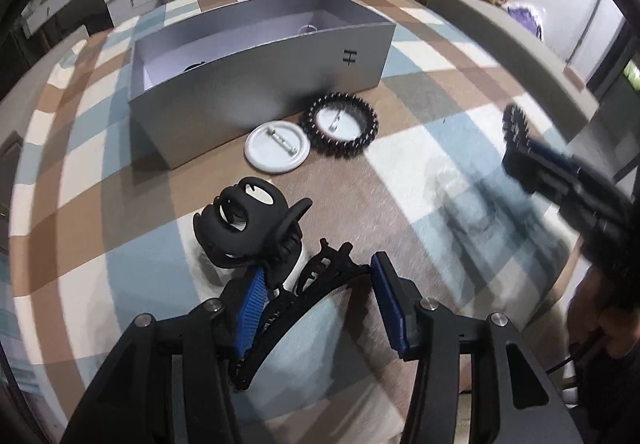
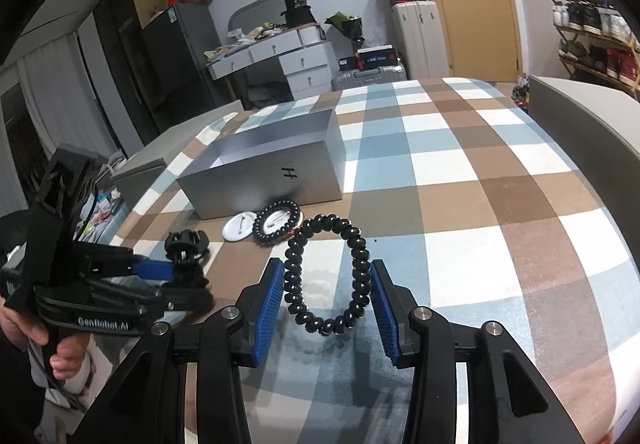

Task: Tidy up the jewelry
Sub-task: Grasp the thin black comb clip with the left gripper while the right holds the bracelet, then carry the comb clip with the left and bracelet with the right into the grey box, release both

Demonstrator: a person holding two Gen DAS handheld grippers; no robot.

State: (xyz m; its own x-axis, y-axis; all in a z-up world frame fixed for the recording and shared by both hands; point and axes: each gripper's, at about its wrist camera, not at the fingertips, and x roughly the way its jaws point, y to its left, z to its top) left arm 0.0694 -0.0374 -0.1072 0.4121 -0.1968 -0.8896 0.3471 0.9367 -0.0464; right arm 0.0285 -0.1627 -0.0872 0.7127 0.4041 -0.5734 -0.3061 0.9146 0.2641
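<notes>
We're mid-sort on the checked cloth (image 2: pixel 460 180), and the grey box (image 1: pixel 256 84) is open with at least a ring-shaped piece (image 1: pixel 308 29) and something dark already showing inside, so part of the job looks done. On our right, the right gripper (image 2: pixel 326 300) has a black coiled bracelet (image 2: pixel 326 276) caught between its blue pads; the loop is touching both, held up off the cloth, jaws roughly a third apart around it. On our left, the left gripper (image 1: pixel 316 308) sits partly open over a curved black hair clip (image 1: pixel 288 316), the left pad against it, the right pad apparently clear, so we'd call that a loose straddle, no firm grip. Just beyond lies a black claw clip (image 1: pixel 244 228). Still out on the cloth, right at the foot of the box: a white pin badge (image 1: pixel 277 148) face down and, touching it, a second badge ringed by another black coil (image 1: pixel 340 130). So four or five pieces left, we reckon. In the way: the box's tall near wall, which every piece has to clear, and the two grippers working close together.
</notes>
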